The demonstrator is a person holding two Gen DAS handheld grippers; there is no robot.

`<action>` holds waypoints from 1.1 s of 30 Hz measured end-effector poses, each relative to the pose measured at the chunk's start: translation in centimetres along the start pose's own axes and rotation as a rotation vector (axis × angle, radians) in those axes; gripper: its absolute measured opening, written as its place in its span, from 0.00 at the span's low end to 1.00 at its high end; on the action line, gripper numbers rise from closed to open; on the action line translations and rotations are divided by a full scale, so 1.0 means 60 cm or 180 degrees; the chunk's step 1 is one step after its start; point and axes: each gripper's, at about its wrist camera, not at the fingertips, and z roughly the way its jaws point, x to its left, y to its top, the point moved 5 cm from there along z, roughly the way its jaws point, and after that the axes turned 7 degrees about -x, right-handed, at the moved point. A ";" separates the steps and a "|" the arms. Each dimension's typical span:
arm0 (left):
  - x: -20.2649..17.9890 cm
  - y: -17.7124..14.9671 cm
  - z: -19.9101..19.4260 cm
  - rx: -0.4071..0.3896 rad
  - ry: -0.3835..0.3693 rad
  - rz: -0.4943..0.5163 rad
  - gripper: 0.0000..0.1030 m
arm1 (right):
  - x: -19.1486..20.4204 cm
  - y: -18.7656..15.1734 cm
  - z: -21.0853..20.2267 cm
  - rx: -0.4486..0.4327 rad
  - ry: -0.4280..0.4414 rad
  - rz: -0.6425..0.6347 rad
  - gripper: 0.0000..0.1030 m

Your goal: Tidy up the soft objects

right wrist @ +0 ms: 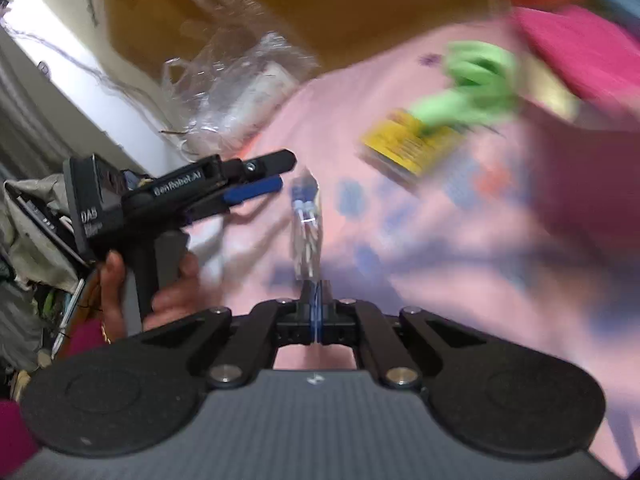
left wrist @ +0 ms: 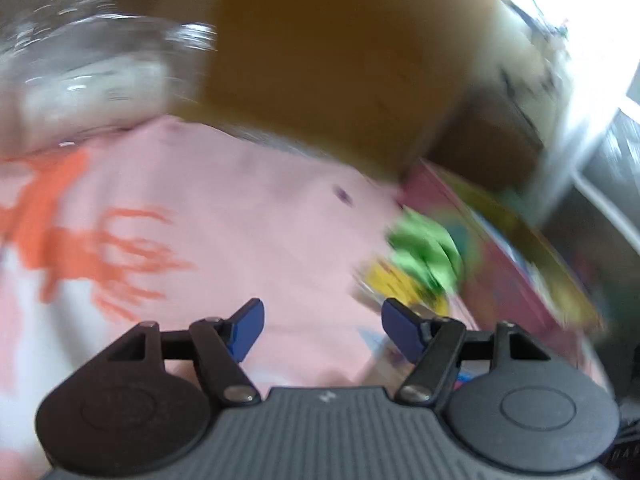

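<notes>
The right gripper (right wrist: 316, 316) had its jaws pressed together on the end of a clear plastic packet (right wrist: 306, 220), which stood up from the pads and held blue and white contents too blurred to identify. The left gripper (left wrist: 322, 328) hung with its blue-padded jaws well apart and nothing between them, above a pink bedsheet (left wrist: 248, 208) printed with orange shapes. In the right wrist view a hand (right wrist: 168, 284) gripped that left tool's handle, a magenta sleeve (right wrist: 86, 336) showing at the wrist. Farther along the sheet lay a green soft item (right wrist: 468, 88) beside a yellow card package (right wrist: 408, 148), near a magenta box (right wrist: 580, 52). Crumpled clear plastic wrap (right wrist: 240, 80) sat against a brown headboard (left wrist: 320, 60) at the sheet's far edge. Motion blur smeared both views.
</notes>
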 end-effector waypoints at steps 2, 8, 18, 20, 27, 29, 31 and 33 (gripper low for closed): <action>-0.037 -0.015 0.004 0.0109 -0.0070 0.0261 0.65 | -0.018 -0.034 -0.045 -0.0070 -0.0120 0.0072 0.06; -0.126 -0.058 0.003 0.0390 -0.0360 0.0557 0.65 | -0.080 -0.096 -0.207 -0.0656 -0.0919 -0.0037 0.46; -0.207 -0.104 -0.012 0.0563 -0.0302 0.0740 0.66 | -0.025 -0.113 -0.201 -0.0795 -0.1243 -0.1038 0.68; -0.225 -0.113 -0.013 0.0624 -0.0499 0.0700 0.66 | -0.020 -0.114 -0.168 -0.0690 -0.1303 -0.1337 0.68; -0.266 -0.133 -0.029 0.0535 -0.0498 0.0748 0.68 | -0.041 -0.118 -0.171 -0.0816 -0.1500 -0.1522 0.45; -0.277 -0.128 -0.031 0.0501 -0.0561 0.0703 0.68 | -0.048 -0.122 -0.193 -0.0906 -0.1460 -0.1396 0.45; -0.293 -0.120 -0.032 0.0409 -0.0589 0.0698 0.68 | -0.048 -0.130 -0.203 -0.0960 -0.1535 -0.1412 0.45; -0.311 -0.108 -0.037 0.0308 -0.0619 0.0756 0.68 | -0.037 -0.133 -0.212 -0.1083 -0.1614 -0.1439 0.45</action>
